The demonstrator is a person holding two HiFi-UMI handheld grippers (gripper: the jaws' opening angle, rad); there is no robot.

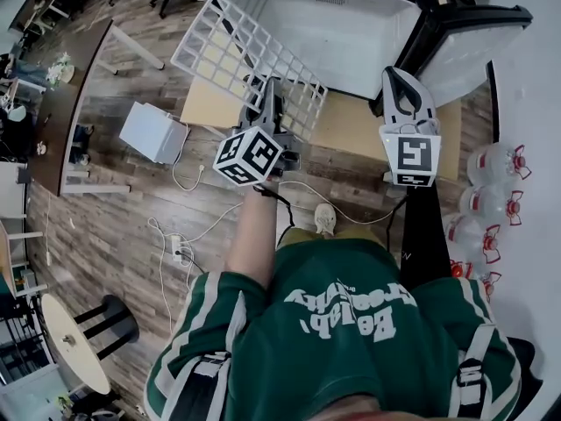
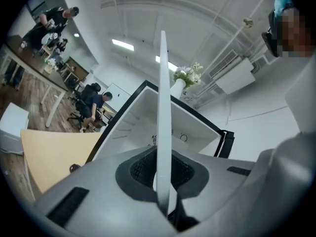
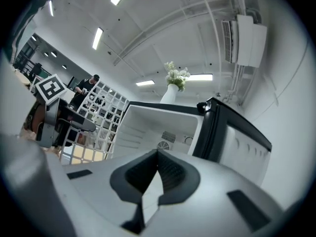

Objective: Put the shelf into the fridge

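Head view: left gripper point(image 1: 267, 90) clamps the tilted shelf point(image 1: 219, 42) just left of the open fridge point(image 1: 351, 46); right gripper point(image 1: 400, 79) closed, empty.

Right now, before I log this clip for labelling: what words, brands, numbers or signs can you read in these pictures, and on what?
Green shirt: white lettering, upside down and warped; not readable.
Left marker cube, right marker cube: black-and-white square patterns, no words.
Bottles: any print is too small to read.
Fridge: no brand or number shows.
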